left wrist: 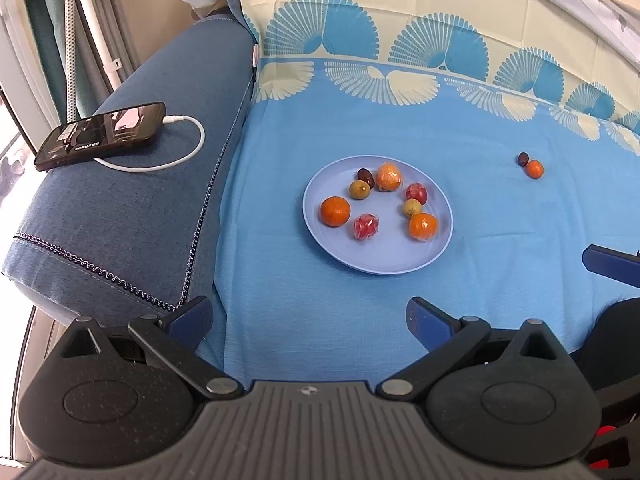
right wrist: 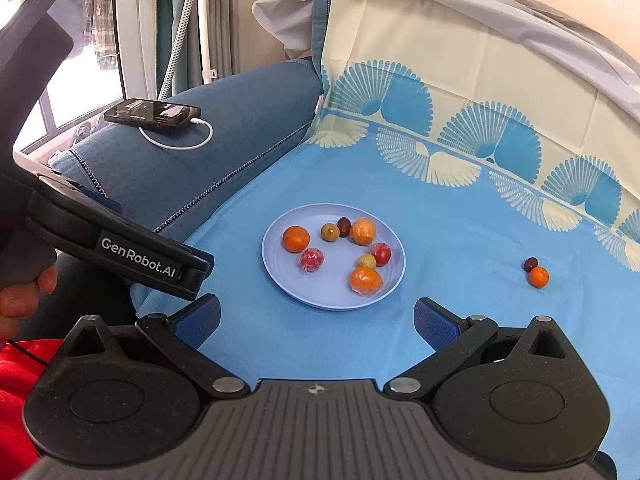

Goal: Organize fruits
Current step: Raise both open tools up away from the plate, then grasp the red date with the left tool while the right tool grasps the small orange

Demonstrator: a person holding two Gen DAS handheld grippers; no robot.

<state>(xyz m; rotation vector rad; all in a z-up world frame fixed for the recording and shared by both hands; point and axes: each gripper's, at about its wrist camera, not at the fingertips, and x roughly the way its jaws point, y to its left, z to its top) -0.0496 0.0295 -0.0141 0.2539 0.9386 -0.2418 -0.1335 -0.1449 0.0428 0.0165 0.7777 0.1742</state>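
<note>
A pale blue plate lies on the blue cloth and holds several fruits: oranges, wrapped red fruits, small green-yellow fruits and a dark date. Off the plate to the right lie a small orange and a dark date, touching. My left gripper is open and empty, near side of the plate. My right gripper is open and empty, just short of the plate's near rim. The left gripper's body shows at the left of the right wrist view.
A dark blue sofa arm on the left carries a phone with a white charging cable. The patterned cloth rises up the backrest behind. A window and curtains stand far left.
</note>
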